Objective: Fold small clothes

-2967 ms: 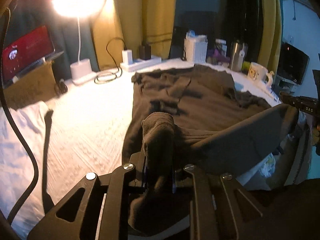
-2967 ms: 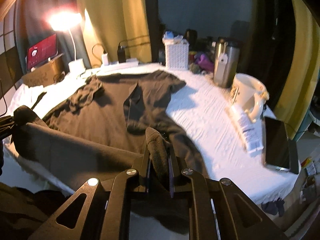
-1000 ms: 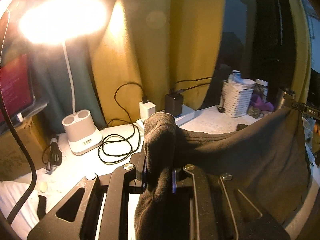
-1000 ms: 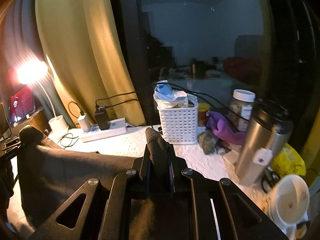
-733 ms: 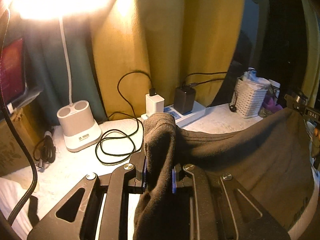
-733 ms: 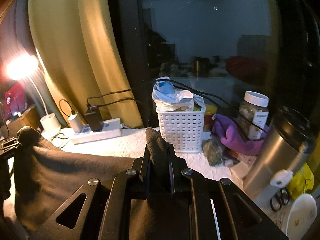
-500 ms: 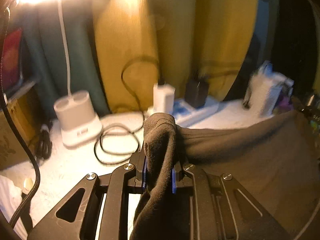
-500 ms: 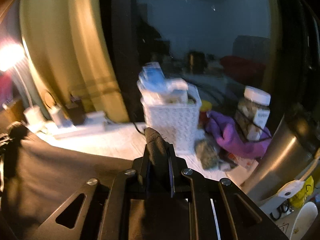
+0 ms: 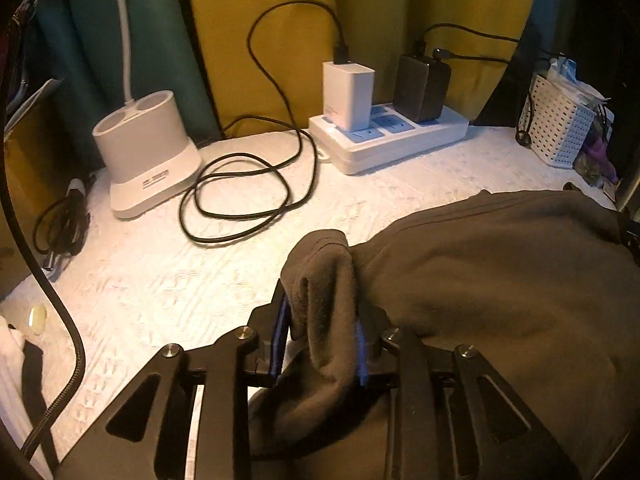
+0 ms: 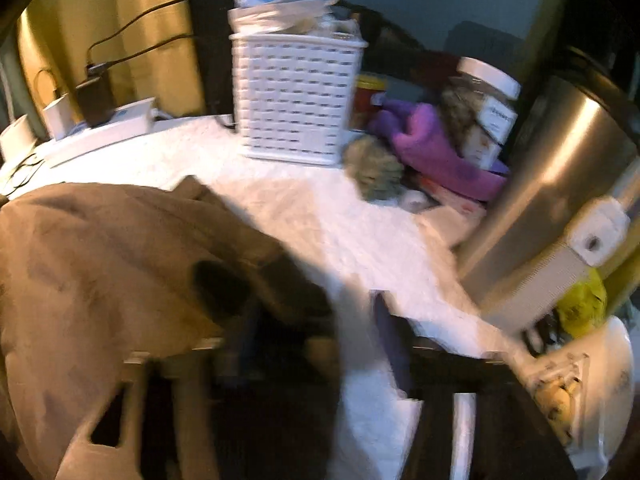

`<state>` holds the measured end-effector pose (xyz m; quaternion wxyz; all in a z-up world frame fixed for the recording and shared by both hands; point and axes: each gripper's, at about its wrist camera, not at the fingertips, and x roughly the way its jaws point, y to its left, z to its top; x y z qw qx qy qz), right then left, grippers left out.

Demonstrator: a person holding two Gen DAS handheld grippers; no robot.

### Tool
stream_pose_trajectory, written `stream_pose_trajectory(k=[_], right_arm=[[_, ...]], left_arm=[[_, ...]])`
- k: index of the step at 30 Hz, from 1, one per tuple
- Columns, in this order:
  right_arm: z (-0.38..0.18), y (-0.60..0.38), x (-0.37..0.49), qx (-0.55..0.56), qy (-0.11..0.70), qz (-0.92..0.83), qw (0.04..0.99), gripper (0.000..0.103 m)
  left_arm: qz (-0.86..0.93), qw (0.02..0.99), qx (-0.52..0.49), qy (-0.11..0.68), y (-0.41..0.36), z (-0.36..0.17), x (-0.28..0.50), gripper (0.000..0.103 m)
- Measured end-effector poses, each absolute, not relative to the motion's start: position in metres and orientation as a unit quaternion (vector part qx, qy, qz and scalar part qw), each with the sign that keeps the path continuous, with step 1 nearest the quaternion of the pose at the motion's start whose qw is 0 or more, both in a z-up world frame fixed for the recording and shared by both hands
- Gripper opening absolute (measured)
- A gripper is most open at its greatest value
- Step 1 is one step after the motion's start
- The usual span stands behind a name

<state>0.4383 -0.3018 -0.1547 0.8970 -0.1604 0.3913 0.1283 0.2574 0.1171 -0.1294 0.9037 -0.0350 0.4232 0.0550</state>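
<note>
A dark brown garment [image 9: 500, 280] lies folded over on the white table cover. My left gripper [image 9: 320, 344] still has a bunched corner of it between its fingers, low over the table near the back edge. In the right wrist view the picture is blurred. The garment [image 10: 100, 260] lies to the left, and my right gripper [image 10: 320, 340] has its fingers apart with white cover showing between them and no cloth in them.
A white power strip [image 9: 388, 136] with chargers, a coiled black cable [image 9: 240, 200] and a white lamp base [image 9: 144, 160] stand at the back. A white basket [image 10: 296, 96], a jar, purple cloth, a steel tumbler [image 10: 560, 200] and a mug [image 10: 580, 392] crowd the right.
Both grippers carried the garment's edge up and forward to the back of the table, then lowered it. The right gripper has opened and let go of its corner.
</note>
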Motion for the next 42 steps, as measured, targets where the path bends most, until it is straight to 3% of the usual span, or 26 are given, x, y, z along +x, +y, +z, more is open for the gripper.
stream_pose_trajectory(k=[2,4,9,12,13,14,17,19,25,26,27,30,36,39,41,42], right_arm=[[-0.152,-0.313,0.435,-0.149,0.396,0.128,0.897,0.080],[-0.150,-0.320,0.429,-0.142,0.400,0.139,0.895,0.080],[-0.126,-0.332,0.420,-0.099,0.380,0.176,0.903,0.080],[-0.109,-0.334,0.423,-0.076,0.360,0.189,0.911,0.079],[-0.107,-0.333,0.426,-0.076,0.358,0.191,0.911,0.074],[-0.107,-0.331,0.431,-0.076,0.356,0.196,0.911,0.061],[-0.119,-0.325,0.457,-0.051,0.378,0.216,0.899,0.051],[-0.132,-0.320,0.469,-0.046,0.396,0.219,0.891,0.036],[-0.146,-0.295,0.480,-0.077,0.402,0.239,0.881,0.007],[-0.147,-0.291,0.483,-0.087,0.400,0.235,0.882,0.006],[-0.147,-0.287,0.486,-0.102,0.396,0.229,0.884,0.006],[-0.140,-0.281,0.496,-0.135,0.373,0.194,0.897,0.005],[-0.122,-0.277,0.510,-0.184,0.336,0.144,0.913,0.005],[-0.139,-0.269,0.517,-0.212,0.352,0.132,0.902,0.005],[-0.155,-0.267,0.516,-0.240,0.362,0.119,0.893,0.005],[-0.161,-0.265,0.514,-0.252,0.359,0.113,0.892,0.005]], left_arm=[[0.059,0.904,-0.029,0.423,0.121,-0.128,0.254,0.028],[0.065,0.902,-0.030,0.426,0.128,-0.127,0.249,0.041],[0.077,0.905,-0.045,0.415,0.146,-0.111,0.231,0.043],[0.081,0.908,-0.069,0.405,0.160,-0.100,0.222,0.051],[0.082,0.909,-0.073,0.401,0.163,-0.097,0.220,0.055],[0.084,0.910,-0.073,0.399,0.165,-0.096,0.220,0.055],[0.079,0.912,-0.079,0.395,0.172,-0.095,0.221,0.056],[0.059,0.911,-0.081,0.400,0.172,-0.101,0.229,0.056],[0.021,0.895,-0.096,0.434,0.171,-0.121,0.251,0.056],[0.018,0.895,-0.099,0.435,0.170,-0.122,0.254,0.056],[0.011,0.895,-0.096,0.435,0.169,-0.123,0.258,0.055],[-0.012,0.897,-0.077,0.435,0.158,-0.120,0.267,0.008],[0.019,0.918,-0.032,0.394,0.150,-0.102,0.280,0.005],[0.032,0.910,-0.032,0.413,0.156,-0.107,0.292,0.011],[0.037,0.905,-0.044,0.421,0.166,-0.109,0.291,0.035],[0.050,0.907,-0.046,0.415,0.171,-0.107,0.286,0.059]])
